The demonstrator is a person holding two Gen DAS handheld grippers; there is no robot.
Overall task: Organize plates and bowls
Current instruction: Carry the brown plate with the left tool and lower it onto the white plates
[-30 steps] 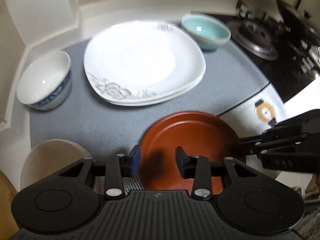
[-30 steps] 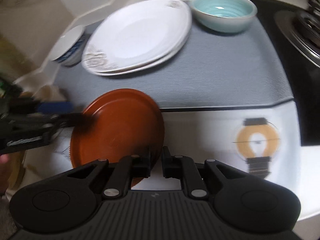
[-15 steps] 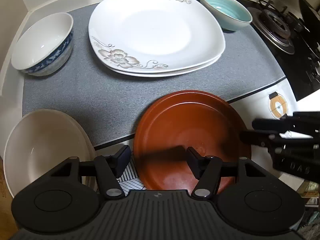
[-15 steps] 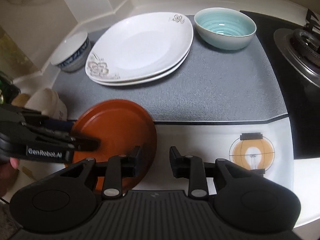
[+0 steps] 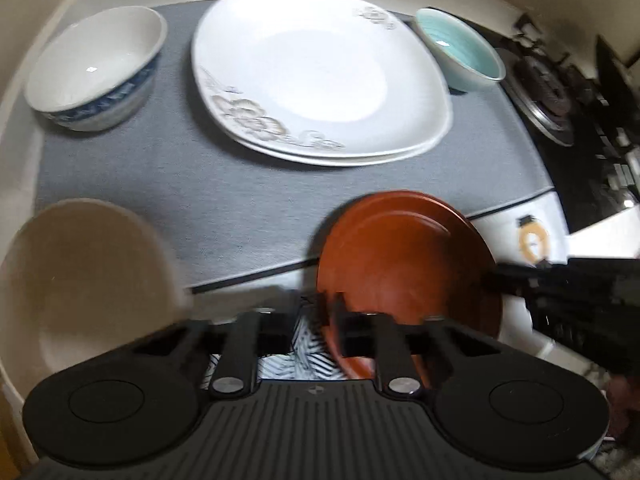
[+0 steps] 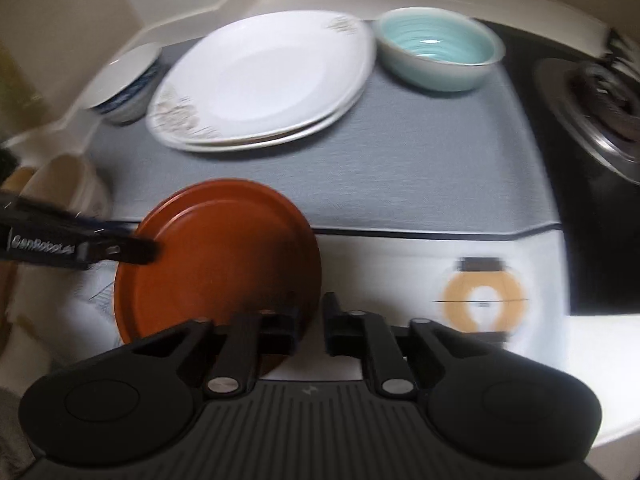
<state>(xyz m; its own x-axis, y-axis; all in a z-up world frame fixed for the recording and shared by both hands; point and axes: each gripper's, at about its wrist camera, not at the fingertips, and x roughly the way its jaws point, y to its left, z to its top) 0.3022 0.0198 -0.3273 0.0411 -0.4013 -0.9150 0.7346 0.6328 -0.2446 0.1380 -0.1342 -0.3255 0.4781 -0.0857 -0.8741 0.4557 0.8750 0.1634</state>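
Grey matting (image 5: 248,200) covers the table, and at its near edge sits the brown plate (image 5: 404,256), partly on the mat and partly on the white table surface (image 6: 400,264). It is round, matte reddish-brown, with a raised rim, and appears tilted — its near side lifted.

Half a second ago both hand-held grippers stood spread around the rim; now both have pinched in. The left hand-held gripper (image 5: 320,316) is closing on the plate's near-left rim, which lies between its fingers. The right hand-held gripper (image 6: 312,320) is clenched on the right rim, its left finger over the plate.

Beyond the plate lie two stacked white plates (image 5: 320,72) with floral print. A blue-patterned bowl (image 5: 96,68) stands to their left, a turquoise bowl (image 5: 460,52) to their right. A cream bowl (image 5: 80,280) sits near left; the gas stove (image 5: 560,92) lies far right — both blurred.
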